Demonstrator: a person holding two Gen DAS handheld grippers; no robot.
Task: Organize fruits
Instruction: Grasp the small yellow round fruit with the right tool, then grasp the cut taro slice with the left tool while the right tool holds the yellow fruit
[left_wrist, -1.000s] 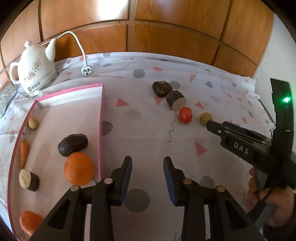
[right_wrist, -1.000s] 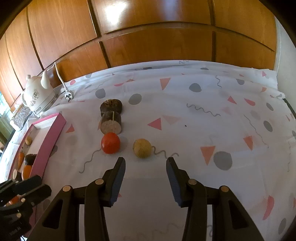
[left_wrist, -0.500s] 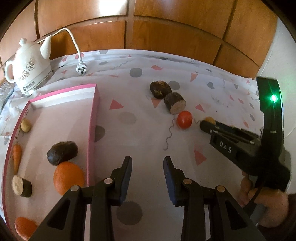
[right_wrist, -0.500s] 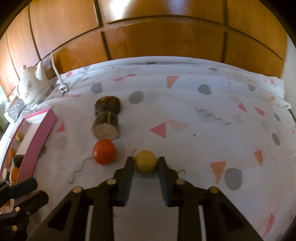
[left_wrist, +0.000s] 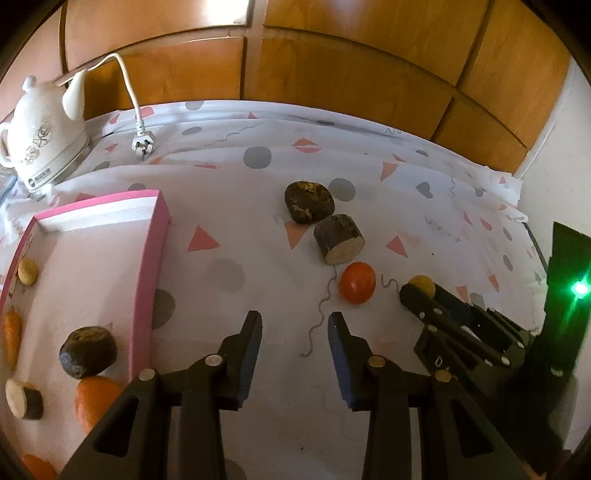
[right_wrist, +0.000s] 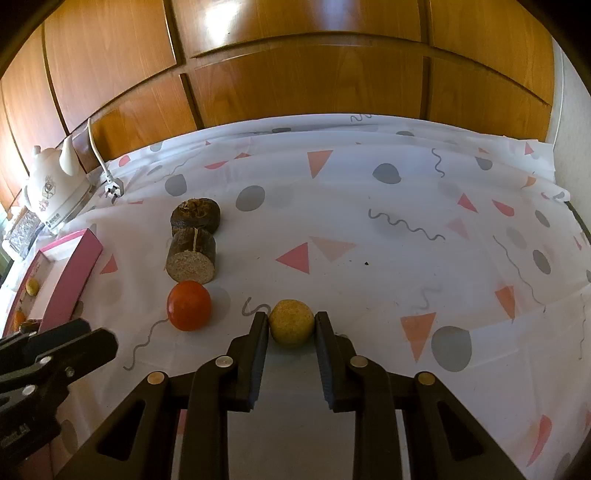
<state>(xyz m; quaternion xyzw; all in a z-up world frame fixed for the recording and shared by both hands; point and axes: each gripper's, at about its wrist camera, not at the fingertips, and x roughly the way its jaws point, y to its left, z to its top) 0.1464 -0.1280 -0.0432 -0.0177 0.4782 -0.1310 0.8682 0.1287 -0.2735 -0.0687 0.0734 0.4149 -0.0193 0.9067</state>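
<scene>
The work surface is a table under a white tablecloth (right_wrist: 369, 236) printed with pink triangles, grey dots and grey squiggles; behind it runs a wall of brown wood panels (right_wrist: 295, 74); a pale wall strip closes the far right.

Left-wrist view, left to right: a white kettle (left_wrist: 40, 140) stands at the far left corner, its cord ending in a loose plug (left_wrist: 143, 146) on the cloth; a pink-rimmed tray (left_wrist: 149, 258) lies below it. Tray contents, as far as visible: one small yellow fruit (left_wrist: 27, 270); one carrot (left_wrist: 11, 336) at the edge; one dark round fruit (left_wrist: 88, 352); one dark cut piece (left_wrist: 24, 398); two orange fruits, one (left_wrist: 96, 400) touching the dark round fruit, one (left_wrist: 37, 467) cut off by the frame edge.

On the bare cloth, right of the tray, four items stand in a loose line: one dark brown lump (left_wrist: 309, 202); one dark cut cylinder (left_wrist: 339, 239) touching it; one red tomato (left_wrist: 357, 283) just beside the cylinder; one small yellow ball fruit (right_wrist: 291, 323).

The left gripper (left_wrist: 293, 339) hovers over empty cloth between the tray and the tomato; its jaws stand apart, released, nothing between them.

The right gripper (right_wrist: 291, 328) is clenched on the yellow ball fruit, one pad against each side; the fruit sits on the cloth, right of the tomato; in the left-wrist view the right gripper's fingers hide most of it.
</scene>
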